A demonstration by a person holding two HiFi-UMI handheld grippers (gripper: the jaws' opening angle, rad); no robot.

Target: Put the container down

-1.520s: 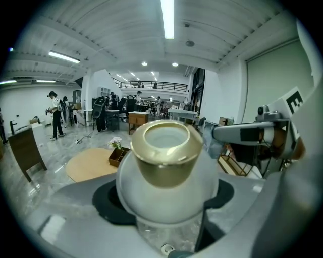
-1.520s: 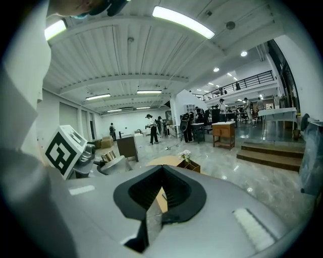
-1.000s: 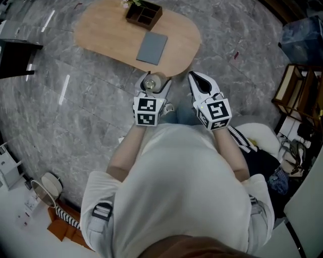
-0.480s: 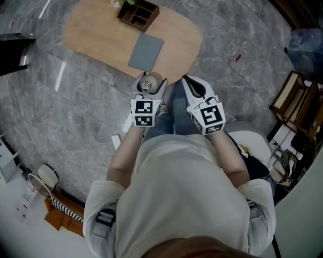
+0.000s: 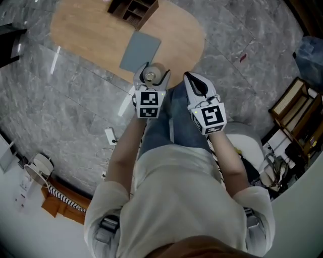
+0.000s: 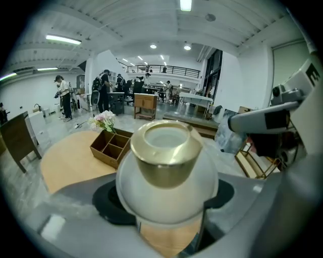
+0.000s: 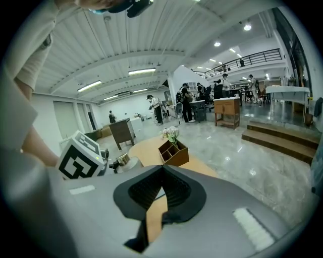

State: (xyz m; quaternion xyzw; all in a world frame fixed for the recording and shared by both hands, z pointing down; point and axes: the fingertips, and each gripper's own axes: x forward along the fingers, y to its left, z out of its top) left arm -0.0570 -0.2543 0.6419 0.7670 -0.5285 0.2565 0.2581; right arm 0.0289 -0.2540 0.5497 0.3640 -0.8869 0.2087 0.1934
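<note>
A round white container (image 5: 150, 76) with a gold neck sits between the jaws of my left gripper (image 5: 153, 72), which is shut on it. In the left gripper view the container (image 6: 169, 171) fills the middle, upright, with the black pads (image 6: 108, 201) pressed to its sides. It hangs over the near edge of the oval wooden table (image 5: 171, 30). My right gripper (image 5: 195, 81) is beside it on the right, over the person's jeans, shut with nothing in it (image 7: 161, 174).
On the table lie a grey mat (image 5: 140, 50) and a brown wooden organizer (image 5: 132, 9) with flowers (image 6: 103, 121). A metal-framed shelf (image 5: 298, 116) stands at the right. A power strip (image 5: 110, 136) lies on the marble floor. People stand far off (image 6: 63, 95).
Both grippers have moved forward toward the table's near edge, and the table looks closer. The left gripper still holds the container; the right stays shut.
</note>
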